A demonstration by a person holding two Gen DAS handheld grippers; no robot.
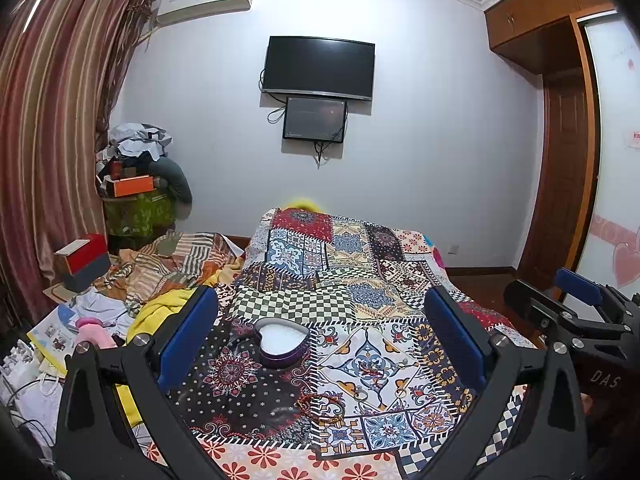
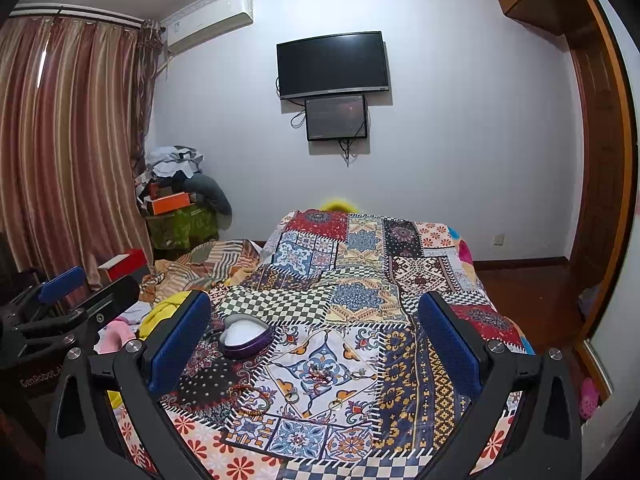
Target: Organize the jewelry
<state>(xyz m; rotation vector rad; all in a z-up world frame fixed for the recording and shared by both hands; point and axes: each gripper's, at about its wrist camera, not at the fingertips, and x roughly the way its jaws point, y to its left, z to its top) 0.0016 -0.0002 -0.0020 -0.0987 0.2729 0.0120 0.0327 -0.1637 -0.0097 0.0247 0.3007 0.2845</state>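
"DAS" on right gripper (image 1: 576, 300); "GenRobot.AI" on left gripper (image 2: 60, 280)

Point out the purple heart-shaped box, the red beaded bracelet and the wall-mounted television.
Purple heart-shaped box (image 1: 280, 340): left wrist view, white lining.
Red beaded bracelet (image 1: 324, 406): left wrist view, the loop's far side.
Wall-mounted television (image 2: 333, 65): right wrist view, screen centre.

Home bedroom, quilted bed (image 1: 340, 264), wall television (image 1: 319, 68)
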